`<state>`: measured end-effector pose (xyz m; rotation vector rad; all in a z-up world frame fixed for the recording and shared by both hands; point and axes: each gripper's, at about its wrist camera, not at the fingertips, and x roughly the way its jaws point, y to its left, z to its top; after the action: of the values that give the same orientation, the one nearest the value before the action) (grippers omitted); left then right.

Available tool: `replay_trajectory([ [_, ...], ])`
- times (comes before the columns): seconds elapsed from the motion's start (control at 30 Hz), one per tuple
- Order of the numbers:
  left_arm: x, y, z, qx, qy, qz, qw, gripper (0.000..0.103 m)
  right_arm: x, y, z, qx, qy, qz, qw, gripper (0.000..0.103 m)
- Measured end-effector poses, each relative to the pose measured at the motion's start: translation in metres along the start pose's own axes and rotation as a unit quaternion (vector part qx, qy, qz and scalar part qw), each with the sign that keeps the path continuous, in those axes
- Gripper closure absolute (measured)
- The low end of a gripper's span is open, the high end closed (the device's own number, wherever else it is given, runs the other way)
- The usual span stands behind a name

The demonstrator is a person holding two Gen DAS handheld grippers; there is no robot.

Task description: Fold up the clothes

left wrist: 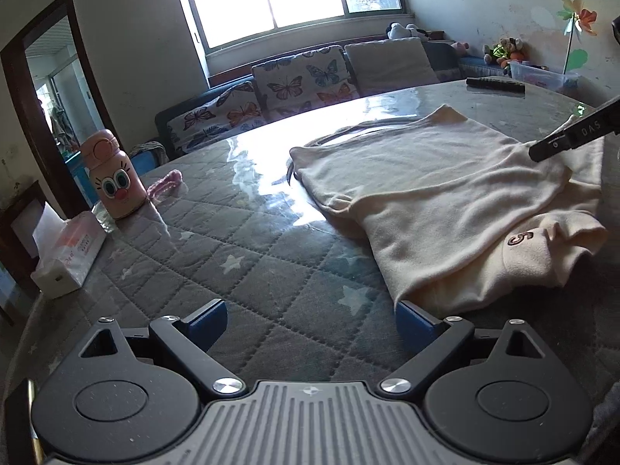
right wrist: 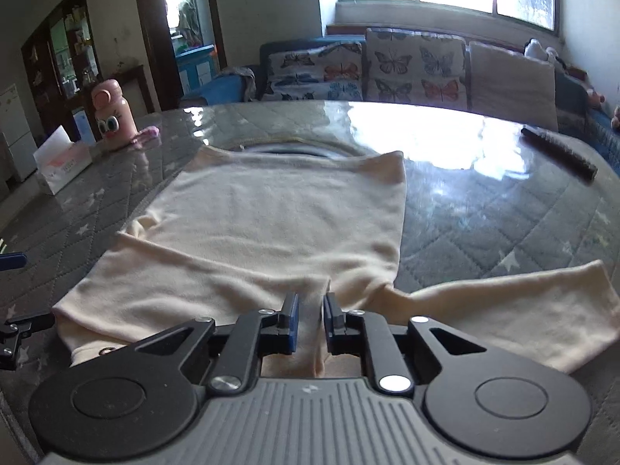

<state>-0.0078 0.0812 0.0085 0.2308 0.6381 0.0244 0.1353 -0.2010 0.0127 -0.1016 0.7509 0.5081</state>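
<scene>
A cream shirt (left wrist: 445,201) lies partly folded on the quilted grey table (left wrist: 232,240), with a sleeve marked "5" (left wrist: 519,238) sticking out at the near right. My left gripper (left wrist: 312,323) is open and empty, just off the shirt's near corner. In the right wrist view the shirt (right wrist: 271,217) spreads ahead, one sleeve (right wrist: 515,310) lying out to the right. My right gripper (right wrist: 311,321) is shut on a fold of the shirt's near edge. Its finger also shows in the left wrist view (left wrist: 558,143), on the shirt's far right side.
A pink bottle with a cartoon face (left wrist: 112,178) and a tissue box (left wrist: 68,252) stand at the table's left. A dark remote (left wrist: 496,85) lies at the far right edge. A sofa with butterfly cushions (left wrist: 294,81) stands behind the table.
</scene>
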Motion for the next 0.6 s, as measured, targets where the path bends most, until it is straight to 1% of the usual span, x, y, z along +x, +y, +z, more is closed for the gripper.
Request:
replay_trajectory([
  [0.03,-0.002,0.002,0.003,-0.002,-0.002,-0.003,1.0,0.012,-0.004,0.0,0.001,-0.004,-0.007,0.001,1.0,0.089],
  [0.1,-0.006,0.006,0.009,-0.005,-0.007,-0.008,0.9999,0.027,-0.007,0.001,0.003,-0.011,-0.014,0.012,1.0,0.089],
  [0.13,-0.008,0.008,0.012,-0.007,-0.01,-0.01,0.9999,0.03,-0.008,0.003,0.004,-0.015,-0.016,0.022,1.0,0.089],
  [0.2,-0.008,0.01,0.019,-0.012,-0.013,-0.02,0.9996,0.049,-0.005,0.007,0.003,-0.024,-0.017,0.033,0.999,0.089],
  [0.23,-0.002,0.007,0.024,-0.018,-0.014,-0.032,0.9992,0.053,-0.004,0.009,0.003,-0.028,-0.018,0.037,0.999,0.089],
  [0.3,0.009,0.001,0.034,-0.029,-0.015,-0.055,0.9979,0.069,0.003,0.012,0.002,-0.033,-0.014,0.047,0.998,0.089],
  [0.33,0.014,-0.001,0.039,-0.035,-0.015,-0.067,0.997,0.071,0.004,0.012,0.002,-0.033,-0.013,0.049,0.998,0.089],
  [0.4,0.027,-0.011,0.046,-0.033,-0.014,-0.086,0.9957,0.081,0.009,0.012,0.003,-0.034,-0.013,0.05,0.998,0.089],
  [0.5,0.046,-0.025,0.054,-0.023,-0.007,-0.107,0.9939,0.082,0.014,0.011,0.003,-0.036,-0.014,0.05,0.998,0.089],
  [0.6,0.066,-0.031,0.056,-0.02,0.007,-0.099,0.9949,0.082,0.022,0.007,0.003,-0.037,-0.01,0.049,0.998,0.088],
])
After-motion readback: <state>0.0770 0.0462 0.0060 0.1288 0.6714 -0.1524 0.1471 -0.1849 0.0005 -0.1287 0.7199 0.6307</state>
